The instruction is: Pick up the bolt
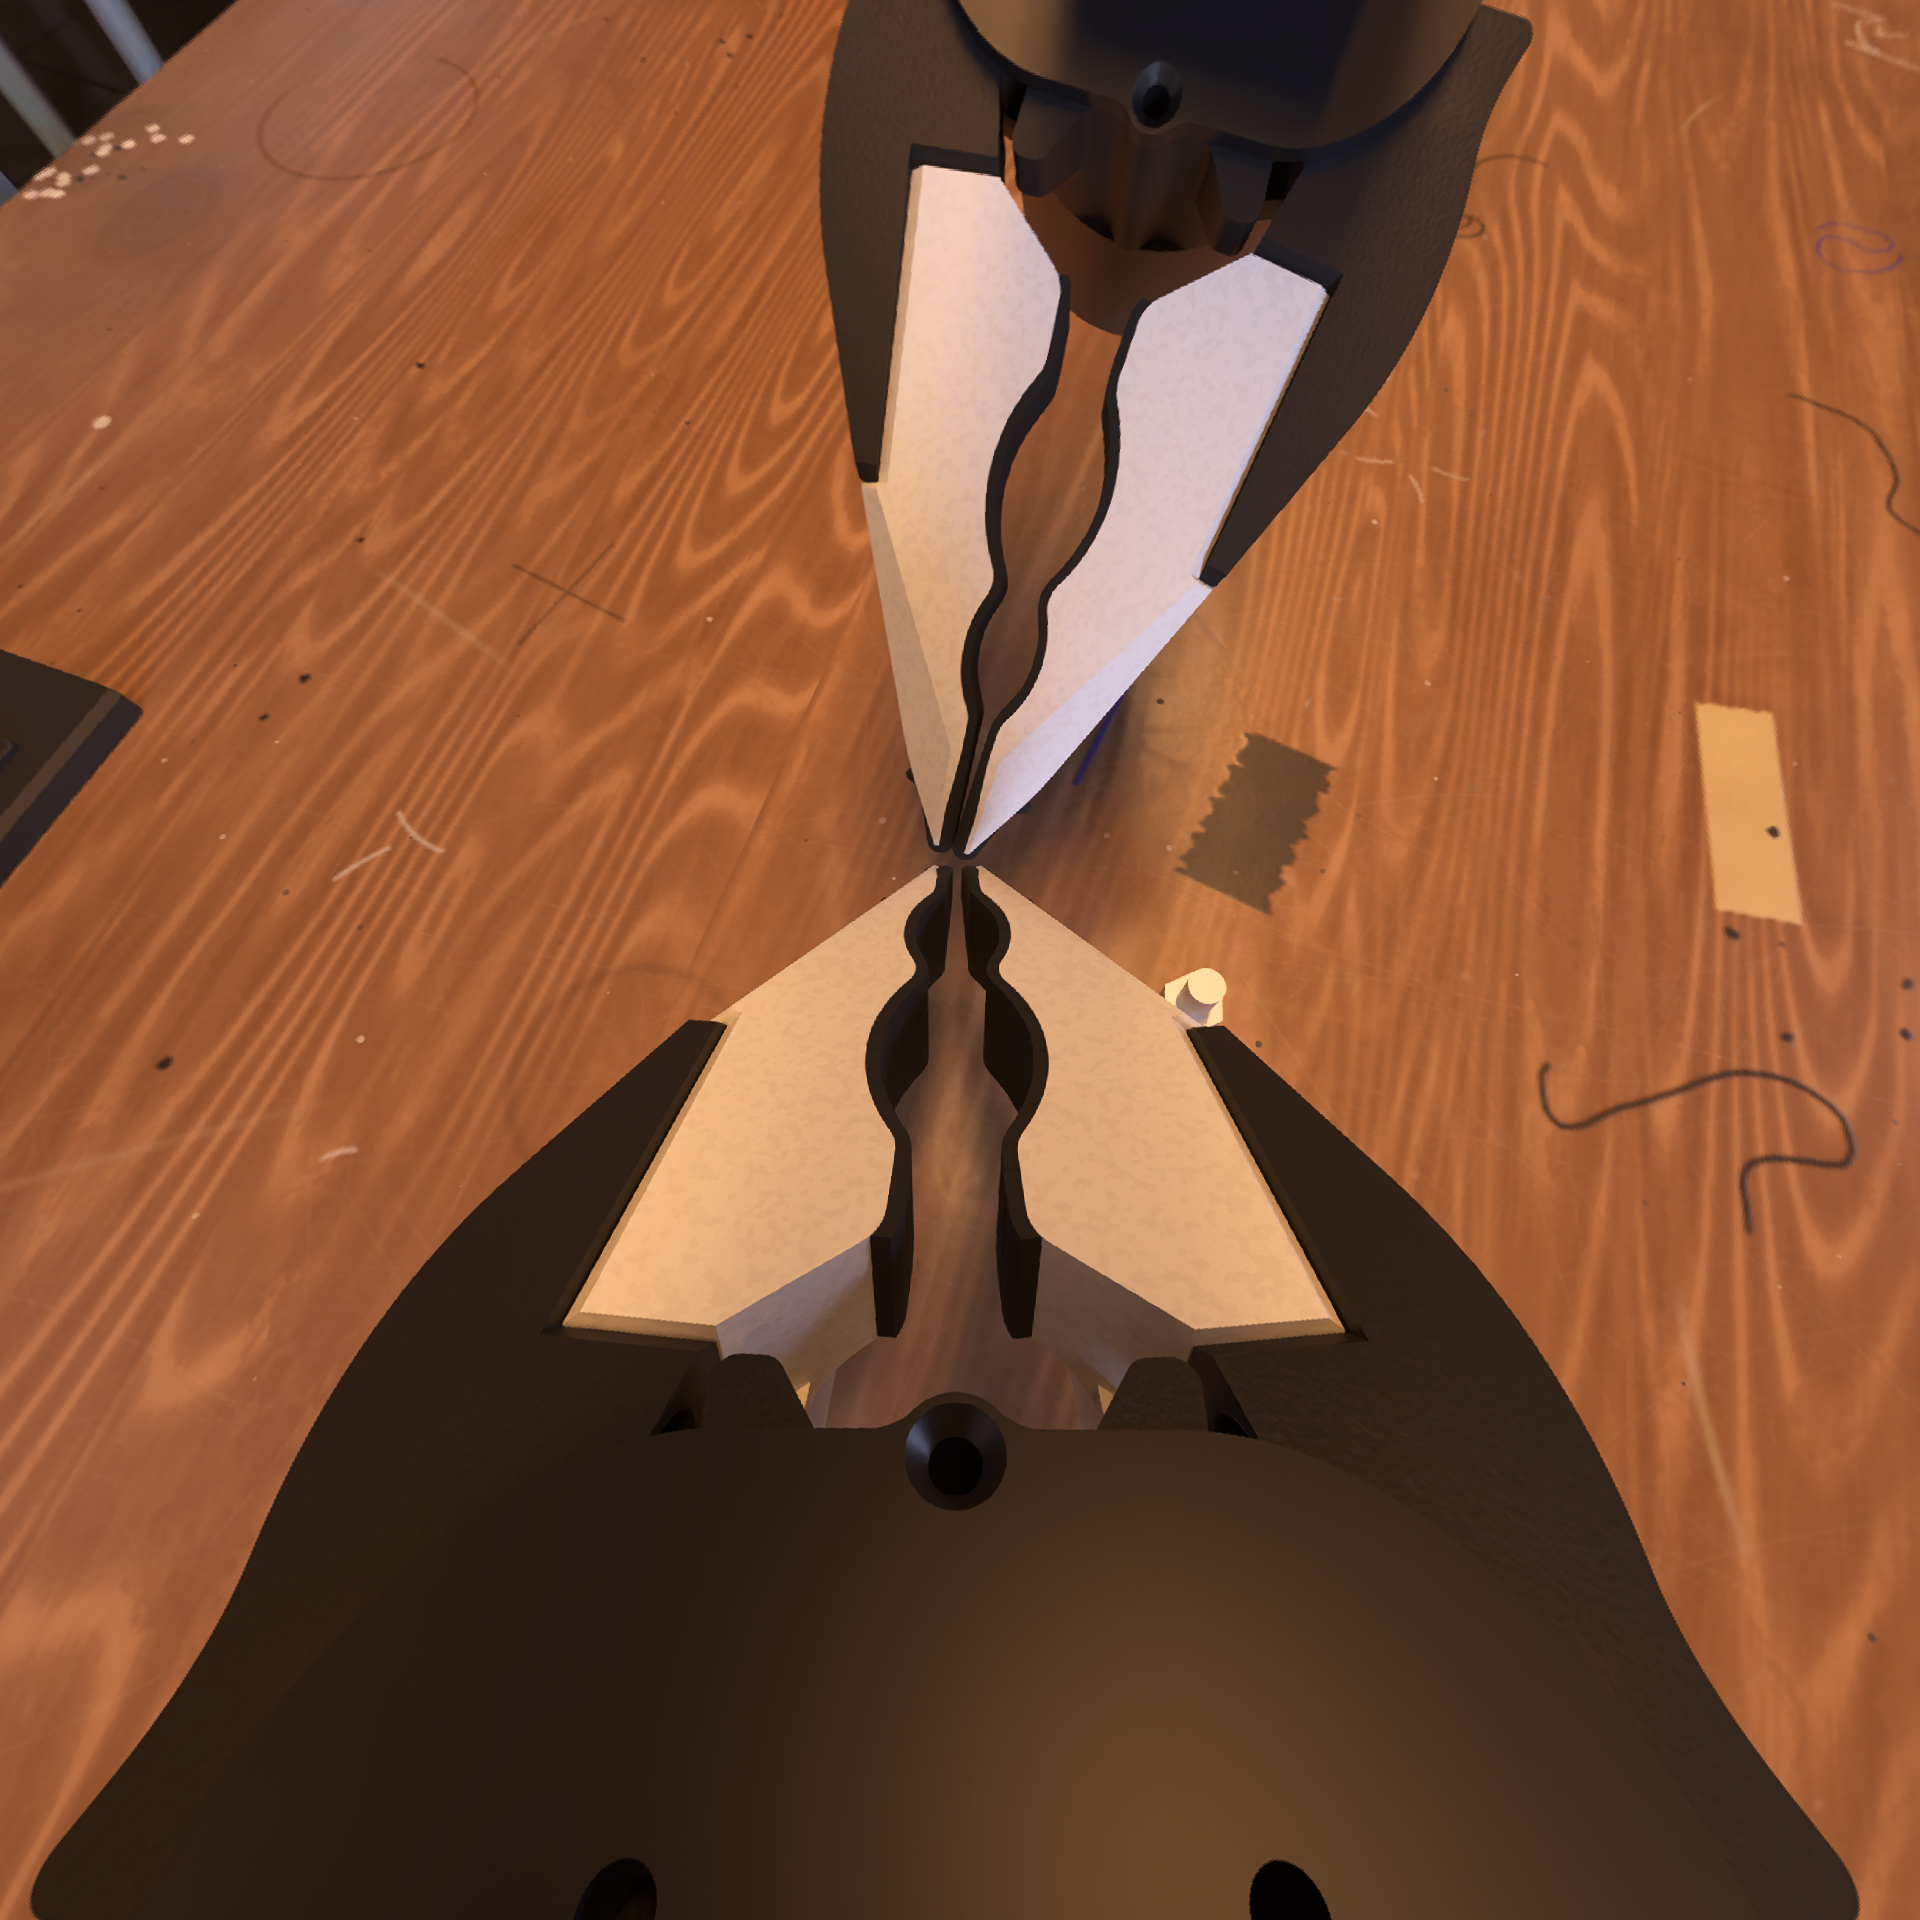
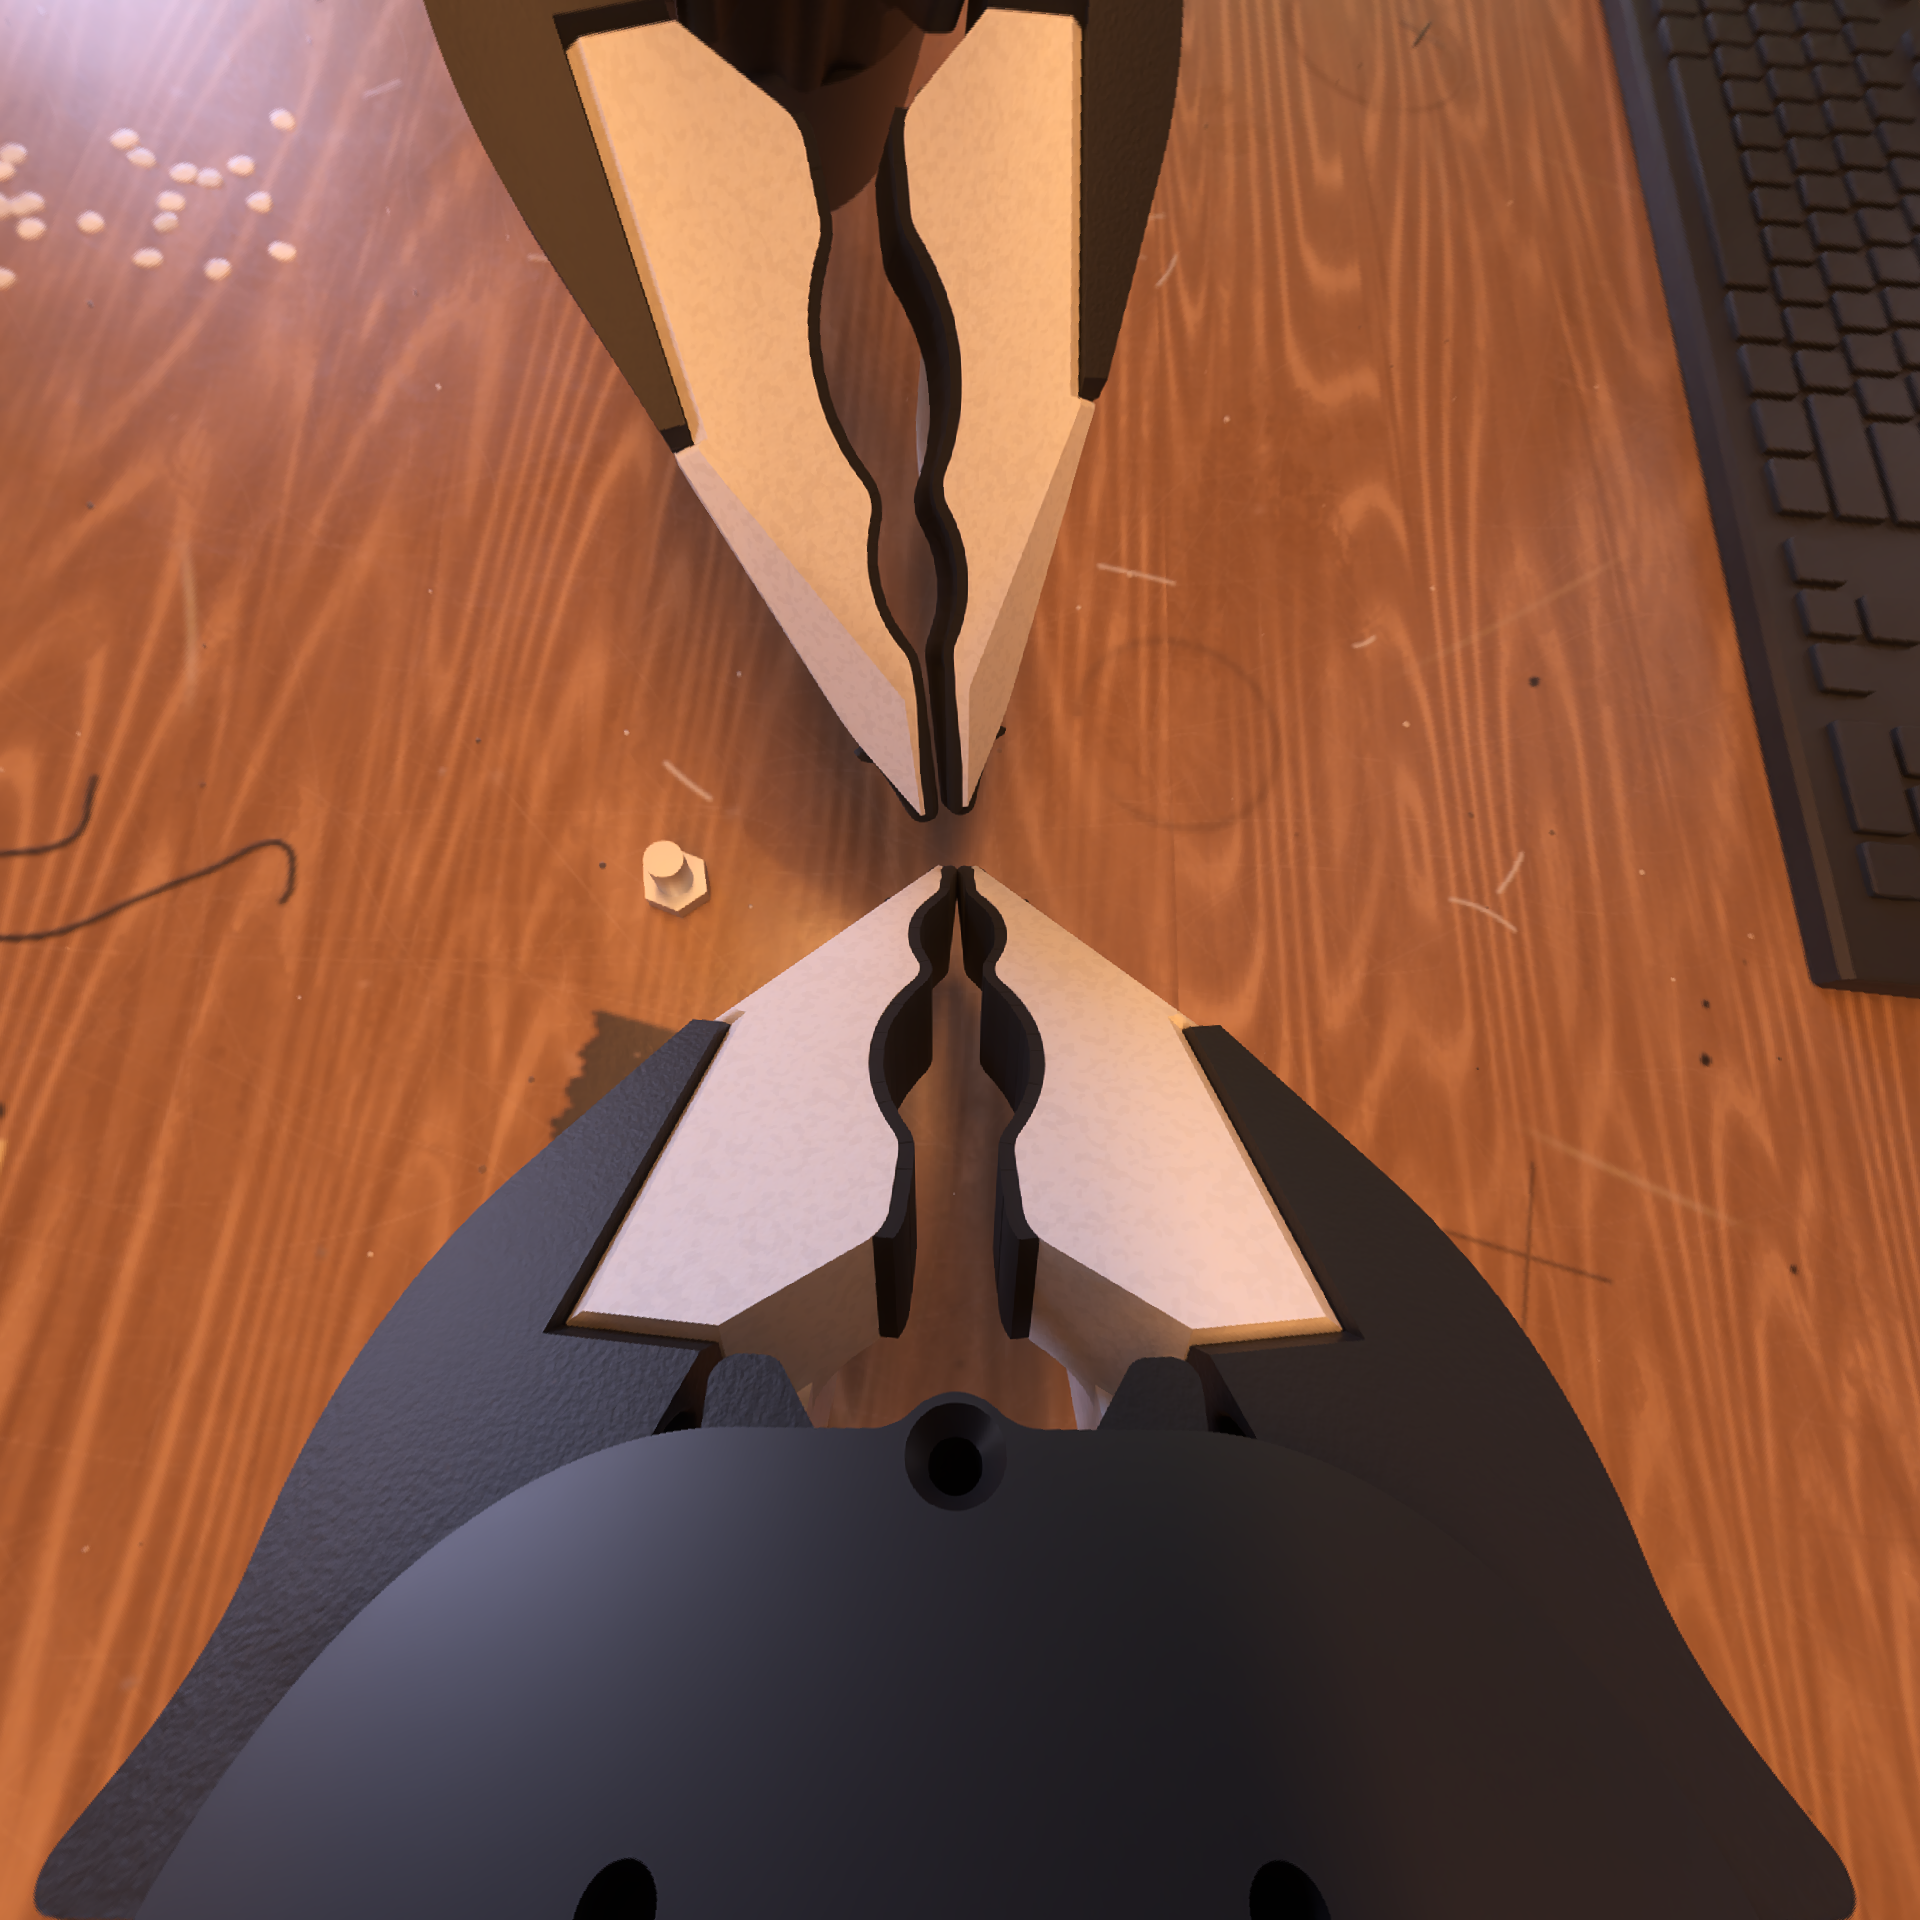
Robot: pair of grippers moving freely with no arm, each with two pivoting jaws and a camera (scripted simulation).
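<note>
A small cream bolt (image 2: 673, 878) with a hexagonal head stands head-down on the wooden table (image 2: 312, 623), shank up. In the left wrist view the bolt (image 1: 1197, 995) peeks out just right of my left gripper's right finger. My left gripper (image 1: 956, 871) is shut and empty, tips meeting. My right gripper (image 2: 954, 871) is also shut and empty, with the bolt to the left of its tips. The two grippers face each other tip to tip, almost touching: the right gripper (image 1: 954, 847) shows ahead in the left wrist view, the left gripper (image 2: 940, 810) ahead in the right wrist view.
A dark keyboard (image 2: 1808, 468) lies along the right in the right wrist view. Pale crumbs (image 2: 156, 197) are scattered far left. Black thread (image 1: 1704, 1122), a tan tape strip (image 1: 1751, 816) and a dark jagged patch (image 1: 1257, 821) lie on the table.
</note>
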